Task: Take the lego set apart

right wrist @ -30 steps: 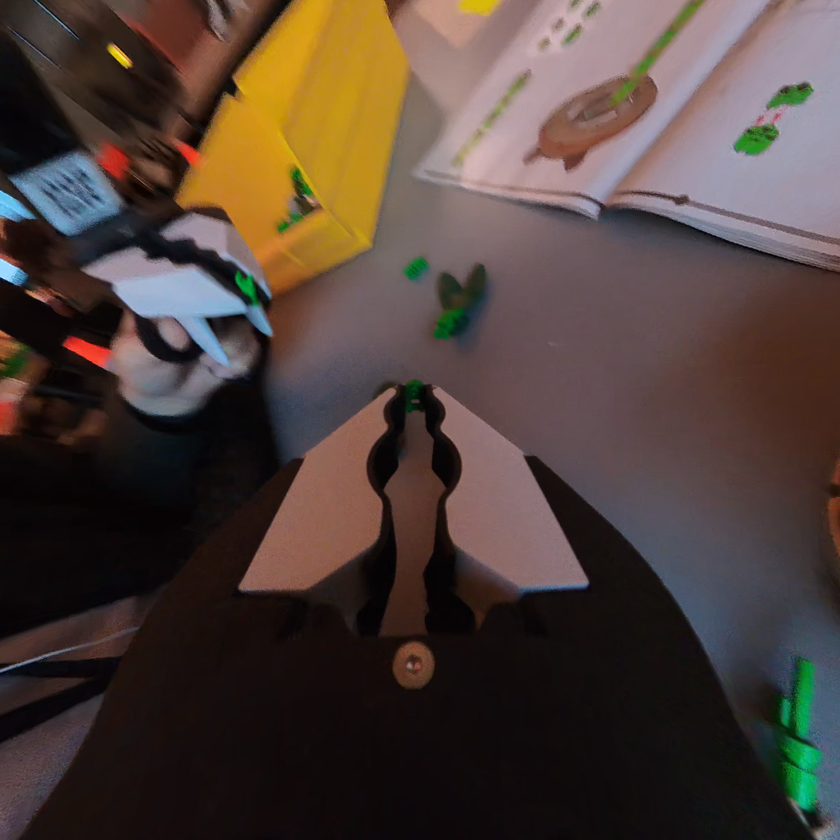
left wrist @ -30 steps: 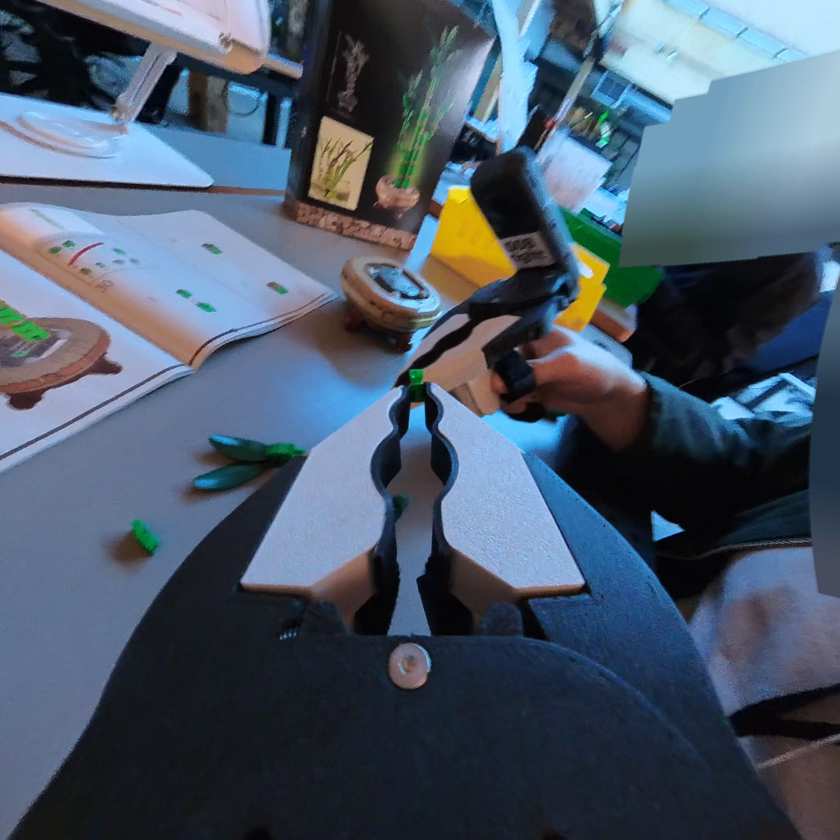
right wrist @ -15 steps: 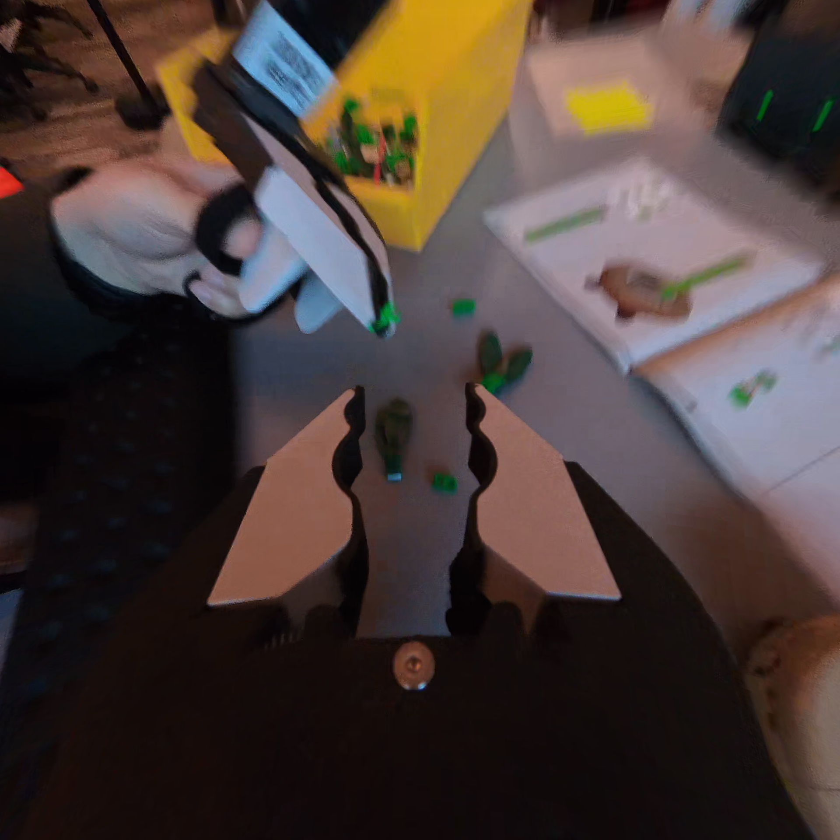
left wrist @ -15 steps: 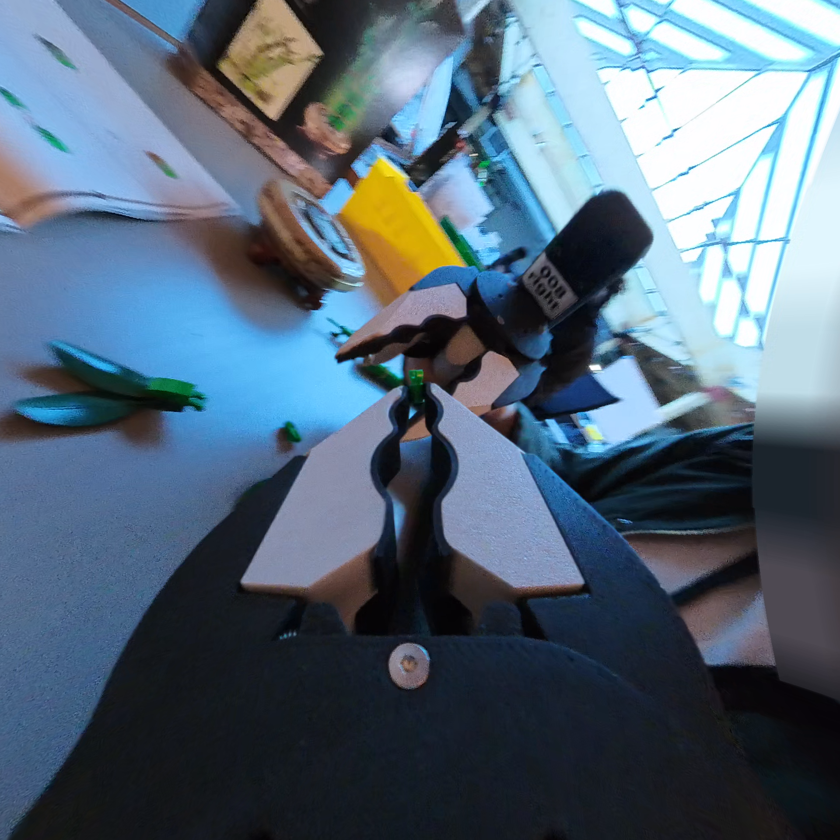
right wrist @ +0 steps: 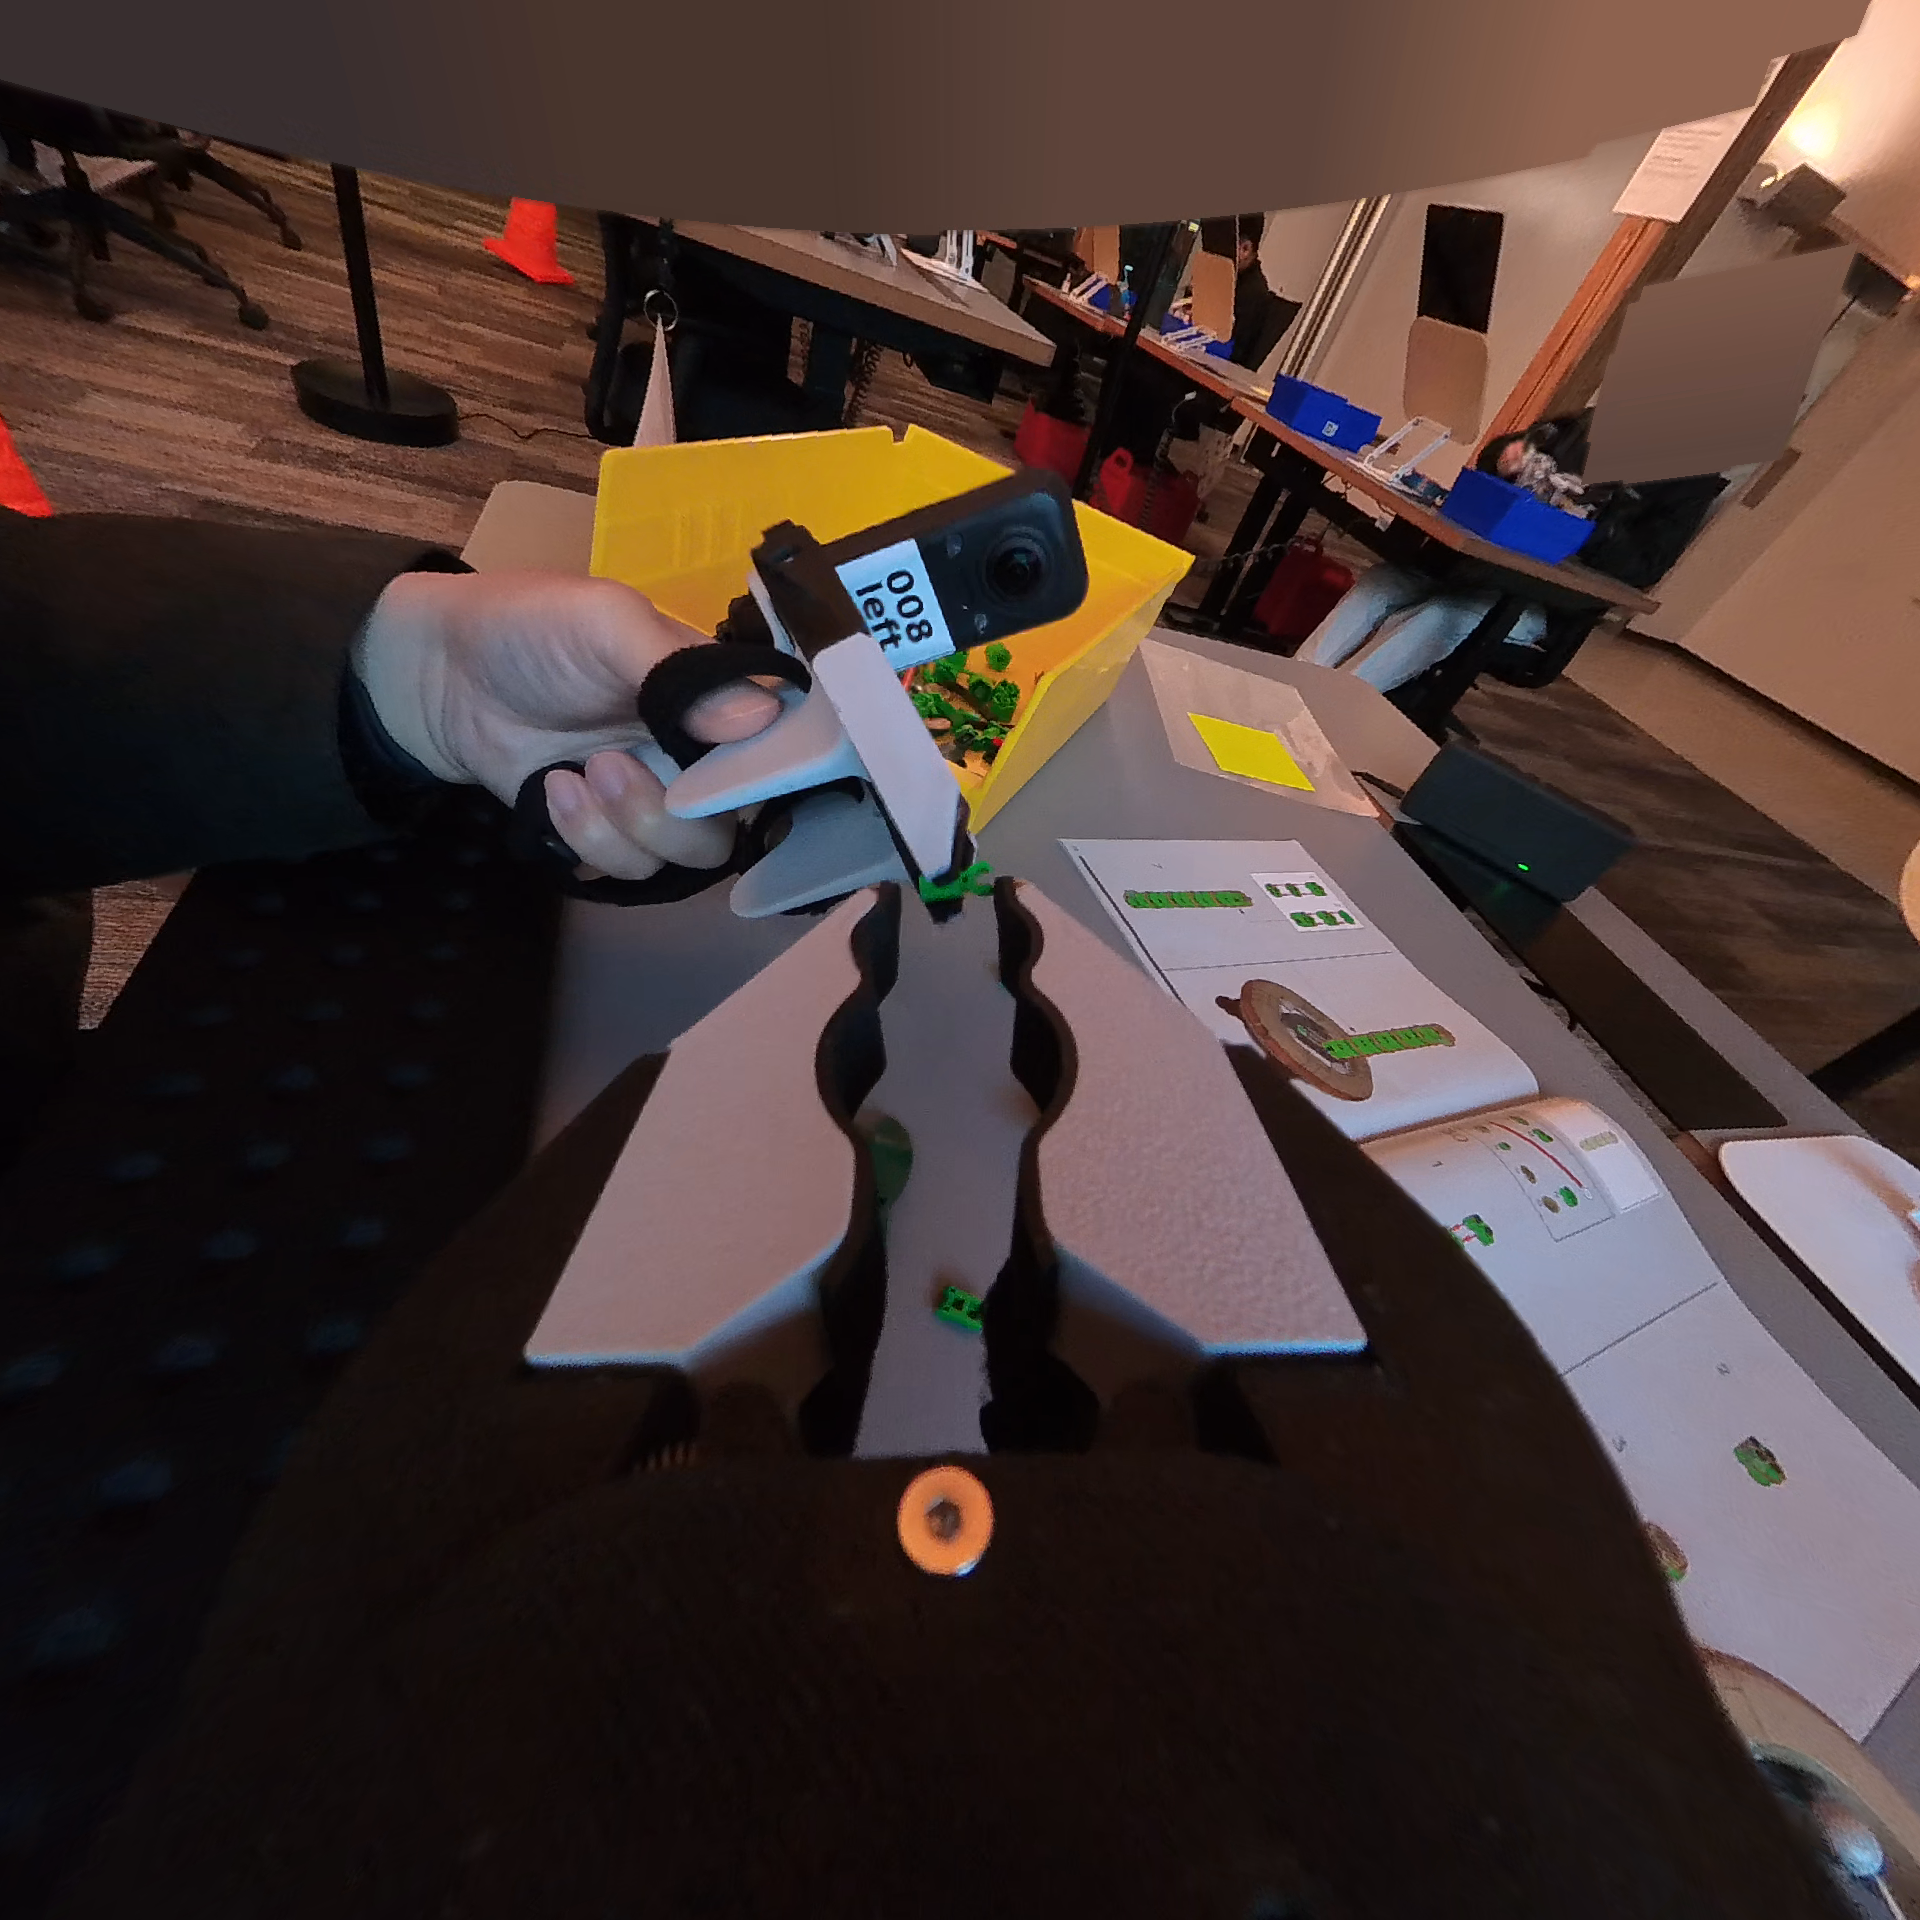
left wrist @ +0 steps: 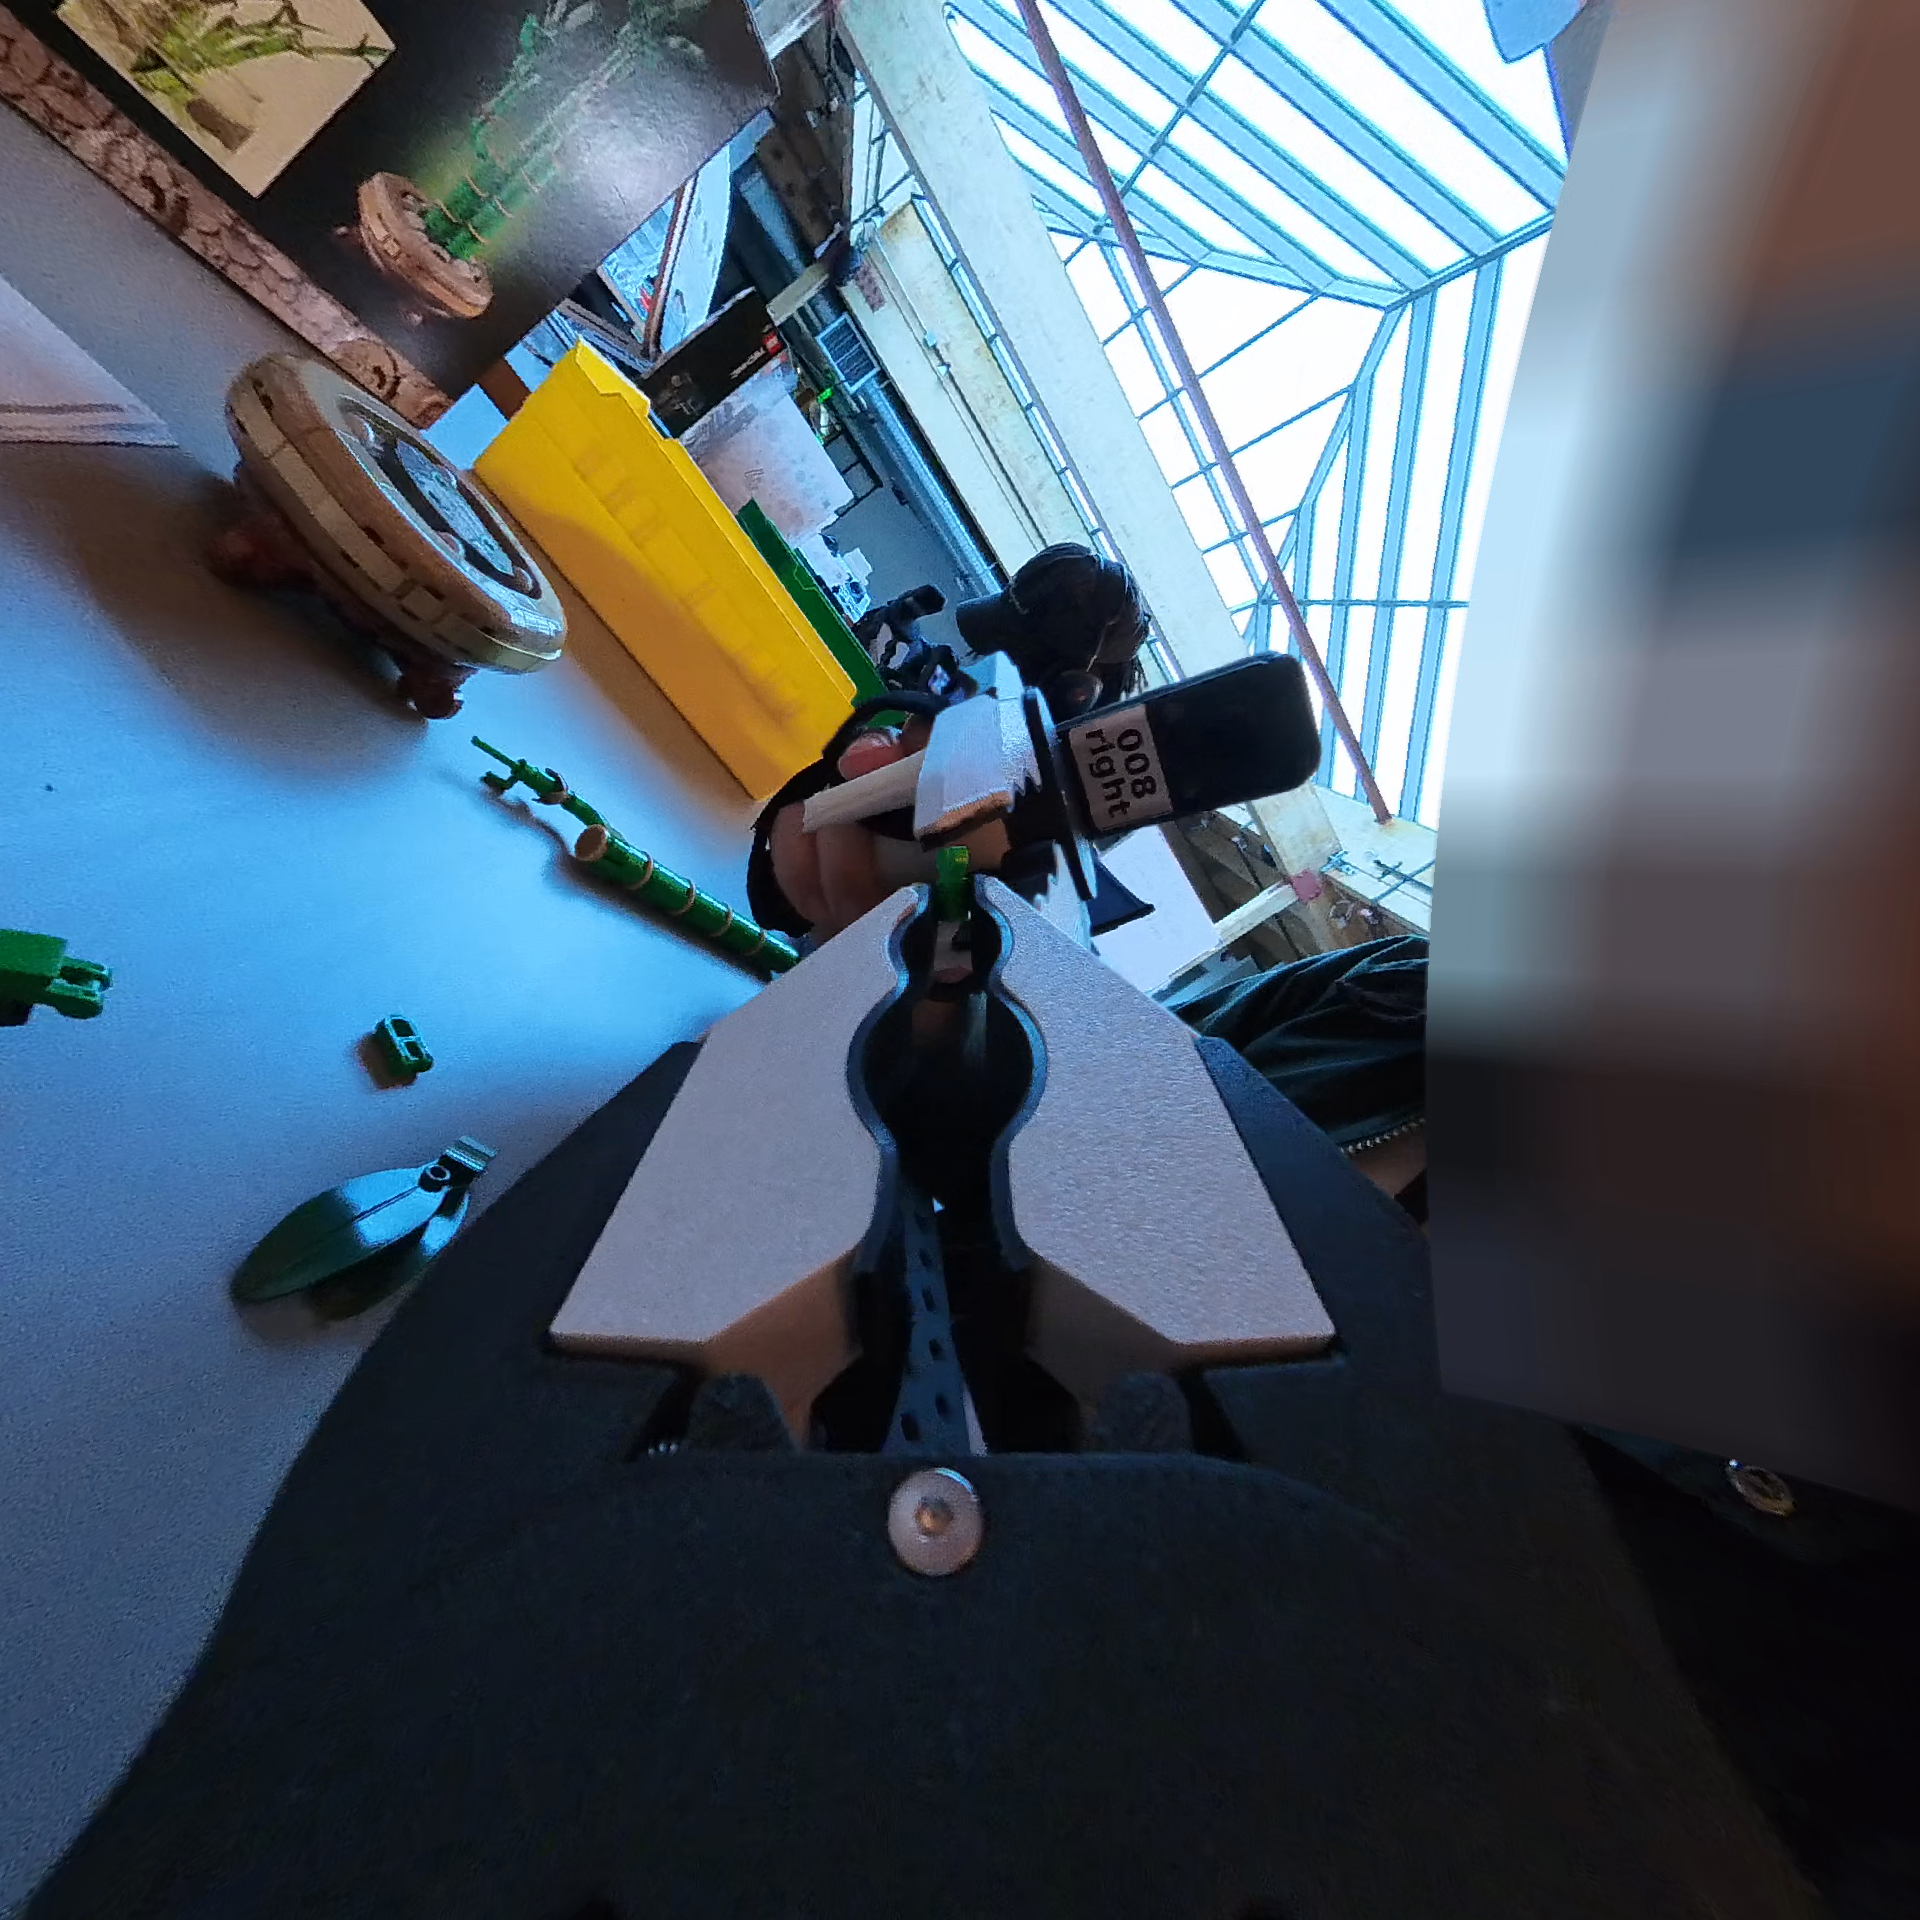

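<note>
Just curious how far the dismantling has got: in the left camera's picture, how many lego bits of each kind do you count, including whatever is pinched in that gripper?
Round tan base: 1
Bamboo stalk: 1
Dark green leaf: 1
Bright green bits lying loose: 2, one cut off at the left edge
Small green piece pinched in the left gripper: 1
Total: 6

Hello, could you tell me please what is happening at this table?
A person is taking a lego plant apart with two handheld grippers. The left gripper is shut on a small green piece; the right gripper is open just in front of it. Loose leaves and a stalk lie on the table.
</note>
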The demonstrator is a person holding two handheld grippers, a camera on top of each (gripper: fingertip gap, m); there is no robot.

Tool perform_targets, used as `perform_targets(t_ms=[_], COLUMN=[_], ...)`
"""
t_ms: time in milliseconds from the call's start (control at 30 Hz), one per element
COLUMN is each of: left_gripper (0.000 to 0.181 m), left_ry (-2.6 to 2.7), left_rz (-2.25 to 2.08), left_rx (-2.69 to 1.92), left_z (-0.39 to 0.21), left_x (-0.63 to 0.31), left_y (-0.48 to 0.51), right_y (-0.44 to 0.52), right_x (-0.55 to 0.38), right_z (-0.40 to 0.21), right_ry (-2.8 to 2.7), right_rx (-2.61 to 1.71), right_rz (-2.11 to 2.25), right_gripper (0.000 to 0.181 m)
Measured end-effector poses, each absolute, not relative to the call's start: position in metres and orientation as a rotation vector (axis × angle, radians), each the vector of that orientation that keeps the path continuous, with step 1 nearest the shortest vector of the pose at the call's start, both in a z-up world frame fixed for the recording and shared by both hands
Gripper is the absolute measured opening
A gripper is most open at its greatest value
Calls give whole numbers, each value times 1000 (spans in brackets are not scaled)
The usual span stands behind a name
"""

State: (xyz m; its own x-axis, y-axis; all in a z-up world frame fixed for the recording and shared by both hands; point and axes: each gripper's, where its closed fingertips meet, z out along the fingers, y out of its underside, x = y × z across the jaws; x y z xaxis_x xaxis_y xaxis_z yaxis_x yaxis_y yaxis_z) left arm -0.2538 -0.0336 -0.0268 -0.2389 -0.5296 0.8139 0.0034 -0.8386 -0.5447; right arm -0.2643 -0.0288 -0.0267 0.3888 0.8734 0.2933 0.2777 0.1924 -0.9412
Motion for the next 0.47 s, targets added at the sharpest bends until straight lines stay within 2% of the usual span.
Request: perform_targets(t_ms=[167, 233, 467], left_gripper=[4, 17, 30], left_ry=[636, 600, 451], left_rz=[-2175, -2220, -2205], left_rx=[-1663, -1634, -1604], left_z=[-25, -20, -16], left_x=[-253, -254, -265], left_y=[-37, -35, -16], right_y=[-29, -30, -28], right_x=[-265, -265, -262], right_z=[-25, -23, -17], right_ry=[-1132, -1114, -1052], right_rx=[-1352, -1357, -1369], right_rz=[586, 617, 722], right_gripper=[13, 13, 13])
